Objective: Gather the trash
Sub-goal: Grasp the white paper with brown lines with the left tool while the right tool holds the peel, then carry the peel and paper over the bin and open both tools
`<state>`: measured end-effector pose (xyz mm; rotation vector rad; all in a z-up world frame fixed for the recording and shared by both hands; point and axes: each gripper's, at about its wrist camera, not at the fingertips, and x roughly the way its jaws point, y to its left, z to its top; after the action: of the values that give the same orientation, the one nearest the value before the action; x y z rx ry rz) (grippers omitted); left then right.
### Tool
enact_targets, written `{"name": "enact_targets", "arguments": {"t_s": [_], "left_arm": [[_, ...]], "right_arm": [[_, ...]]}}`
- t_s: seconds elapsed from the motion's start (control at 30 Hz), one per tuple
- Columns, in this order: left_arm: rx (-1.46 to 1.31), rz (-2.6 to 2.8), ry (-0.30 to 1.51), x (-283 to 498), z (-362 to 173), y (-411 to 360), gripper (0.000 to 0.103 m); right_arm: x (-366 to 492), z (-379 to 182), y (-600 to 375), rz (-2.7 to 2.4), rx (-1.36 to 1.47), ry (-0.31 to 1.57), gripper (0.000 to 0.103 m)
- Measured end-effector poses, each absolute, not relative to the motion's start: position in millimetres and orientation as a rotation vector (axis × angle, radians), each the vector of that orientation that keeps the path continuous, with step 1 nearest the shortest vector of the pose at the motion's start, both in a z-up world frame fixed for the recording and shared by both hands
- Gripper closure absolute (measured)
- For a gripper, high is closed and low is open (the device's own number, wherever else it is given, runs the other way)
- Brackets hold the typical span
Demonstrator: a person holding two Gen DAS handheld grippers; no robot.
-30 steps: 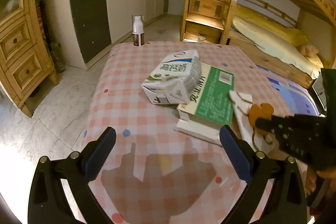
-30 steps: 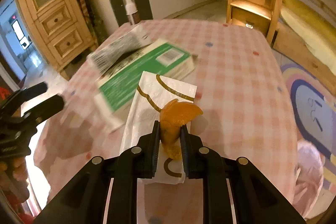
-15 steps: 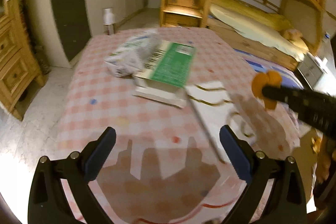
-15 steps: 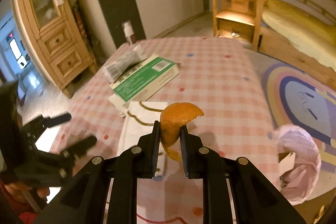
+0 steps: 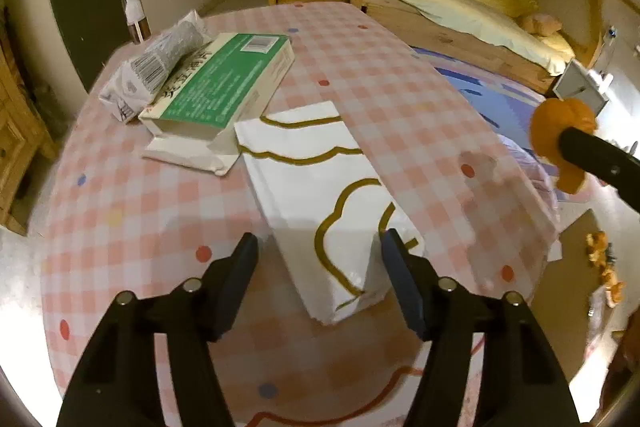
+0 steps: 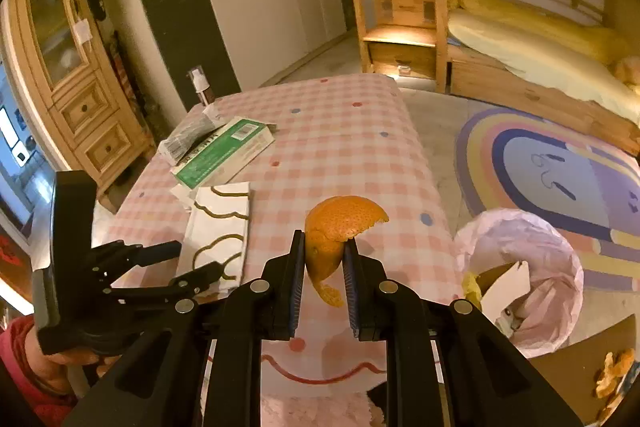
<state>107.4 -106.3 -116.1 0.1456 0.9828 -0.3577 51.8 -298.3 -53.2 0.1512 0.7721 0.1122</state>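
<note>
Orange peel (image 6: pixel 340 227) sits clamped in my right claw (image 6: pixel 323 283); my left claw (image 5: pixel 320 279), just closing, straddles the white paper bag (image 5: pixel 320 187), contact hidden.

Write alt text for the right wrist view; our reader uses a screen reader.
The right gripper holds an orange peel over a checked table's edge, a lined bin beyond. At left, the left gripper is at a white bag.

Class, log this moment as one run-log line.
right hand-held gripper: grips orange peel | left hand-held gripper: closing around paper bag
</note>
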Motion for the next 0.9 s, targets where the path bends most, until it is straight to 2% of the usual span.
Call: {"name": "enact_targets", "arguments": {"t_s": [0.07, 0.13, 0.2, 0.3, 0.63, 0.9], "left_arm": [[0.159, -0.337, 0.969, 107, -117, -111, 0.047], [0.169, -0.311, 0.948, 106, -117, -114, 0.060], [0.173, -0.313, 0.937, 104, -116, -114, 0.085], [0.147, -0.334, 0.919, 104, -109, -108, 0.100], [0.031, -0.498, 0.760, 80, -38, -86, 0.102], [0.059, -0.597, 0.747, 70, -28, -117, 0.102]], "right_arm": [[48, -53, -302, 0.106, 0.156, 0.768, 0.084], [46, -54, -303, 0.103, 0.159, 0.766, 0.084], [43, -53, -303, 0.102, 0.159, 0.763, 0.084], [40, -51, -303, 0.100, 0.154, 0.755, 0.084], [21, -27, -319, 0.081, 0.167, 0.683, 0.084], [3, -25, -335, 0.039, 0.174, 0.678, 0.084]]}}
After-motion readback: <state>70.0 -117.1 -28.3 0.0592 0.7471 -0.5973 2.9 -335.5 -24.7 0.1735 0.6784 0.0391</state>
